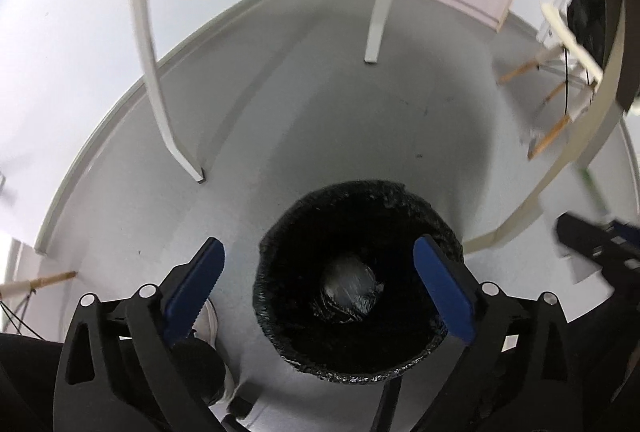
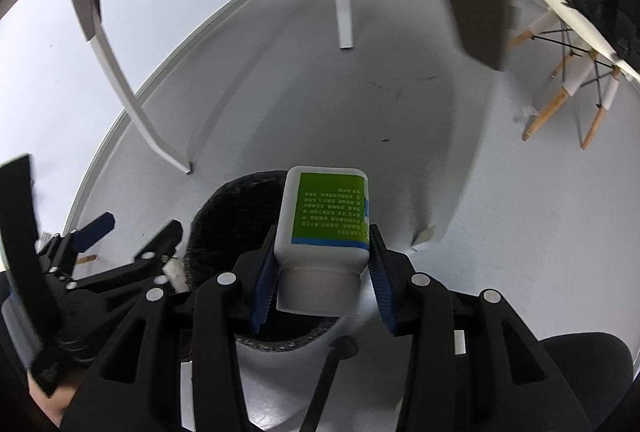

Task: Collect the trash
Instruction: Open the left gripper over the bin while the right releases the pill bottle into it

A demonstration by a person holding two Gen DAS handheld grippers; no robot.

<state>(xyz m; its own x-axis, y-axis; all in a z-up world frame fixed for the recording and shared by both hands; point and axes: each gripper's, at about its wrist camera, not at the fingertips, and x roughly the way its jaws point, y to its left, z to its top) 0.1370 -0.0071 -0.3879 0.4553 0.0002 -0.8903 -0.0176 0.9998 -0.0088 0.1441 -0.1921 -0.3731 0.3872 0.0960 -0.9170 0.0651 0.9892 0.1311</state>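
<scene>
Right, drop phase. Left gripper [image 1: 318, 278] hangs over the bin [image 1: 276, 244] with its blue pads [image 1: 444, 288] spread wide and nothing between them. A crinkled, shiny wad [image 1: 352, 292] lies at the bottom of the bin, looks like film or foil, can't say which.

Right gripper [image 2: 322, 268] is pinching a white plastic bottle [image 2: 326, 220] just above its ribbed screw cap [image 2: 318, 292], cap towards the camera, base pointing away. The bottle sits over the bin's [image 2: 224, 207] far-right rim, not centred on the mouth.

How I'd do it:
- Bring the right gripper back towards the middle of the opening before letting go; released here, the bottle would probably clip the rim and tip out.
- Left gripper [image 2: 132, 232] is close on the right one's left side; pull it clear first so they don't knock.
- Open wide in one go. Smooth, rigid, squared-off body with rounded shoulders, should slide off the pads cleanly.

Materials: bin is round with a black liner, glossy and wrinkled, folded over the rim. Bottle has a green label [image 2: 326, 209] with small print. Floor [image 1: 320, 111] is plain matte grey.
</scene>
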